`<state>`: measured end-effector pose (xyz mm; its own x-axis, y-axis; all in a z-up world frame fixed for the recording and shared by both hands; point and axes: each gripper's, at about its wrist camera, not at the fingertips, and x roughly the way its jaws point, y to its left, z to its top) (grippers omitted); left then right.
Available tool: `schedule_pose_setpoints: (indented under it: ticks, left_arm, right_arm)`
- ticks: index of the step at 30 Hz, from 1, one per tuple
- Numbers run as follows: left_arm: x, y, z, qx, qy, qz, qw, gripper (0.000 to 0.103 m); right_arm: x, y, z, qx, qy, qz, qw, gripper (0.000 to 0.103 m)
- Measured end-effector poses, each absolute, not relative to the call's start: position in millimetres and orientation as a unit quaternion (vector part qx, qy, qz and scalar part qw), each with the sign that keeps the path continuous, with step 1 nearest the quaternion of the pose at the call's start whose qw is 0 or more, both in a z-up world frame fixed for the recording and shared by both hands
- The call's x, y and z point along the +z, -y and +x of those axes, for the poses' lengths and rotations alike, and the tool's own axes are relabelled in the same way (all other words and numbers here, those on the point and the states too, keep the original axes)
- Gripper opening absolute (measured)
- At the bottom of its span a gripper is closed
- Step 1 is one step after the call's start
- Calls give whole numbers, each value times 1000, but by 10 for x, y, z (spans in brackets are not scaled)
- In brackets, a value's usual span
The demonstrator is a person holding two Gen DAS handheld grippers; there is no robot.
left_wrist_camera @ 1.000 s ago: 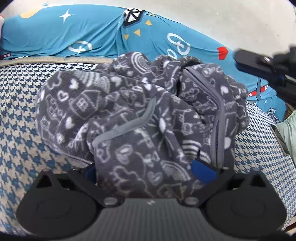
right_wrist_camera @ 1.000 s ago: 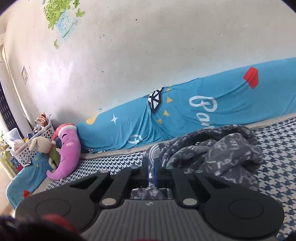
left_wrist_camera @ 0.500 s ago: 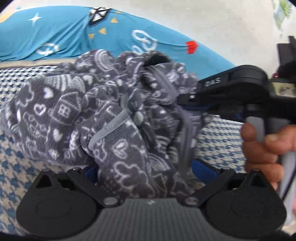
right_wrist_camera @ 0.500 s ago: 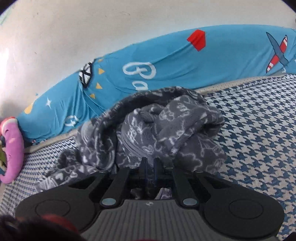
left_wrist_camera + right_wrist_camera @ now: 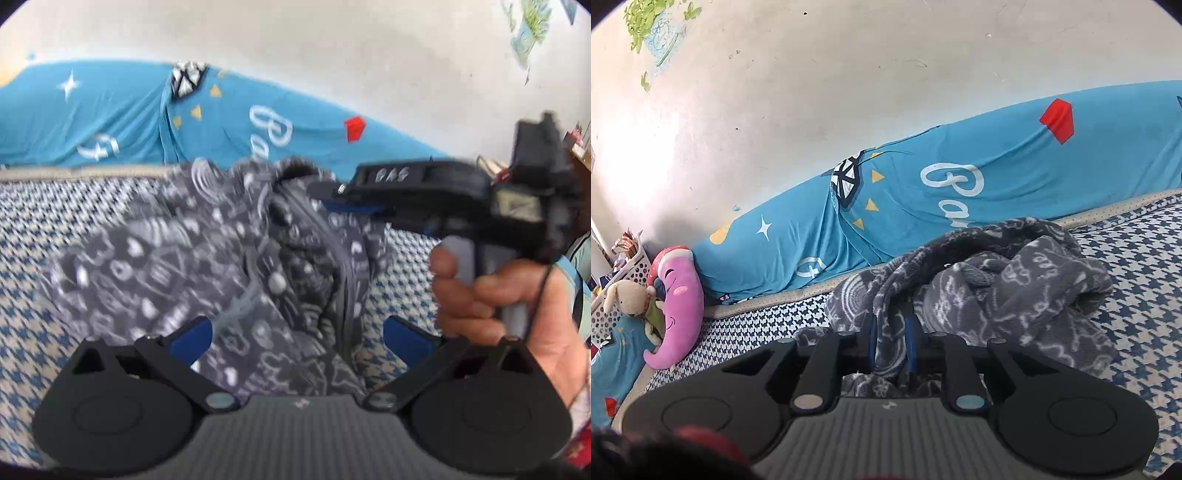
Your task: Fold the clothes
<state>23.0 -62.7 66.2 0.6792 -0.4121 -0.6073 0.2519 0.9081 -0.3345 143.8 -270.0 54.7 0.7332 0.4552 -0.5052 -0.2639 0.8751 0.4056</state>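
- One tool has let go: the left tool (image 5: pixel 297 338), closed round the fleece a second ago, now has its blue fingers spread wide with cloth lying loose between them.
- Grey patterned fleece garment (image 5: pixel 207 258) sits bunched on the checked bed (image 5: pixel 66 206), crumpled, trim edges twisted, no fold showing.
- Right tool (image 5: pixel 891 341), in a hand (image 5: pixel 506 314), has come in and pinches a fleece edge, fingers nearly together; holding looks passed over to it.

1. Garment (image 5: pixel 1015 295): grey fleece, fuzzy, matt.
2. Bed cover (image 5: pixel 1145 280): woven houndstooth cloth, coarse-looking.
3. Sheet (image 5: pixel 997 162): smooth blue cloth, wrinkled.
4. Right gripper (image 5: pixel 891 345): matt black plastic, metal pivot screws.
5. Wall (image 5: pixel 812 92): matt, scuffed plaster.
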Motion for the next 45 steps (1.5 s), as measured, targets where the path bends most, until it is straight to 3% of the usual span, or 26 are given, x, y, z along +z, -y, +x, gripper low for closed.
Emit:
schedule_pose_setpoints:
  ticks: [10,19,20,24,45]
  left_arm:
    - [603,328,360,-78,-369,-83,922,103]
    - [578,48,431,-39,-382,-105,917,103]
    - [582,23,434,-37,-382,-106,917,103]
    - [581,-65,421,-26,-381,-110,917,103]
    - [783,-1118,212,120,-296,-183,930,103]
  right_arm:
    - [461,2391,1575,191,-305,165,918,35]
    - [280,2249,1768,141,-301,165,929,35]
    - [258,2237,1785,138,-303,165,928,35]
    - [217,2174,1805,138,-301,160,930,11]
    - [701,1295,1264,319,-247,181,897,9]
